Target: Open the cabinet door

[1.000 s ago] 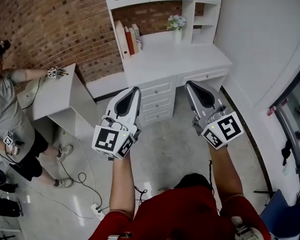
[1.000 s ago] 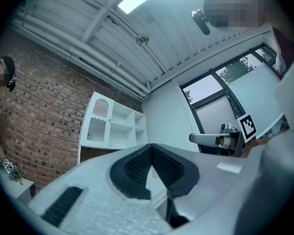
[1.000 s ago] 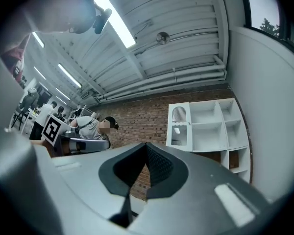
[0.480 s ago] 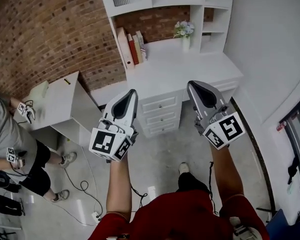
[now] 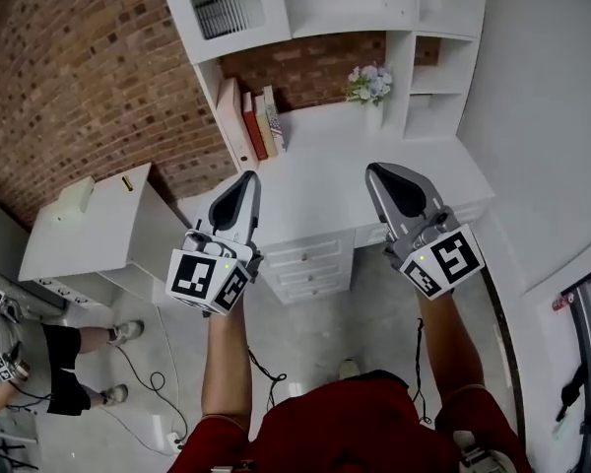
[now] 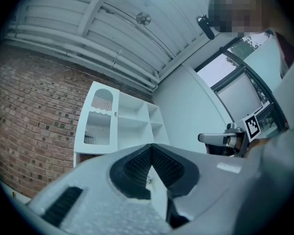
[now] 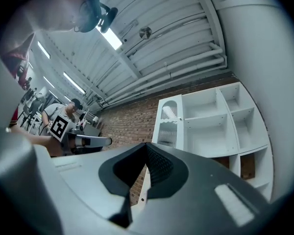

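a: head view first. where's the door?
b: the door (image 5: 222, 8) fills the top left bay of the hutch (image 5: 345, 8), up above the desk (image 5: 355, 166). it's closed and slatted, facing us, long axis upright. the left gripper (image 5: 244, 177) and right gripper (image 5: 379, 169) point toward the desk, well apart from the door.
a: any writing?
b: only square markers on the cubes. the spines of the books (image 5: 256, 116) are too small to read.
a: left gripper view?
b: jaws clenched on nothing. the door (image 6: 99, 119) stands tall at far left, knob on its right edge.
a: right gripper view?
b: jaws pressed together, empty. the door (image 7: 169, 121) is upright, left of open shelves (image 7: 210, 126).
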`<state>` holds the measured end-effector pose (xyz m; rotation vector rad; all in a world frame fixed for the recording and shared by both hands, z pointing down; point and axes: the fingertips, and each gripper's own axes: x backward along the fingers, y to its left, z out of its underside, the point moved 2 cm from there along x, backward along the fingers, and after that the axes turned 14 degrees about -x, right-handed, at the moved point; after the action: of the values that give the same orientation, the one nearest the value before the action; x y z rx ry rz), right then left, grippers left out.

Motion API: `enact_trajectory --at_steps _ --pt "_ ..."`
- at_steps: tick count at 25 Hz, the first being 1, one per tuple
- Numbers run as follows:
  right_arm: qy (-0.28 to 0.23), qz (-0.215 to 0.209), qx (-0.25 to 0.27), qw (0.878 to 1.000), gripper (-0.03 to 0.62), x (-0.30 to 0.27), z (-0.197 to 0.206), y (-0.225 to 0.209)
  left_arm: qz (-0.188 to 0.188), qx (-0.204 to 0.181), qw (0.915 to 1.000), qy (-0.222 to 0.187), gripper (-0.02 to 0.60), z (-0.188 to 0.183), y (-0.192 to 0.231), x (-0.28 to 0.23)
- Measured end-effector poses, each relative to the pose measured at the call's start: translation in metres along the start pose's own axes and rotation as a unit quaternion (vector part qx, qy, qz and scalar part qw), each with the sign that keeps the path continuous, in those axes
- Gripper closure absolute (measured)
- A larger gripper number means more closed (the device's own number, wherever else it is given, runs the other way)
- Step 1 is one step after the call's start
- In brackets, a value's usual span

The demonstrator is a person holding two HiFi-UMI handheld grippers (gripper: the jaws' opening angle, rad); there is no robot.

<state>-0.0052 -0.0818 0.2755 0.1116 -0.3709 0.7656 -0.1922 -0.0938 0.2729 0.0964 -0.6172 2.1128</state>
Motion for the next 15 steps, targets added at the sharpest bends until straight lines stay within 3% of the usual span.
enact_trajectory --at_steps 6,15 --pt "0.002 -0.013 -0.009 1.000 0.582 -0.025 0.005 -0.068 -0.015 -0.018 0.9997 0.007 0.578 0.009 0.016 -0.068" --pt "-0.007 -0.021 -0.021 1.000 0.582 -0.079 0.008 -0.130 -0.020 -0.014 0.9997 -0.003 0.578 0.036 0.058 -0.151"
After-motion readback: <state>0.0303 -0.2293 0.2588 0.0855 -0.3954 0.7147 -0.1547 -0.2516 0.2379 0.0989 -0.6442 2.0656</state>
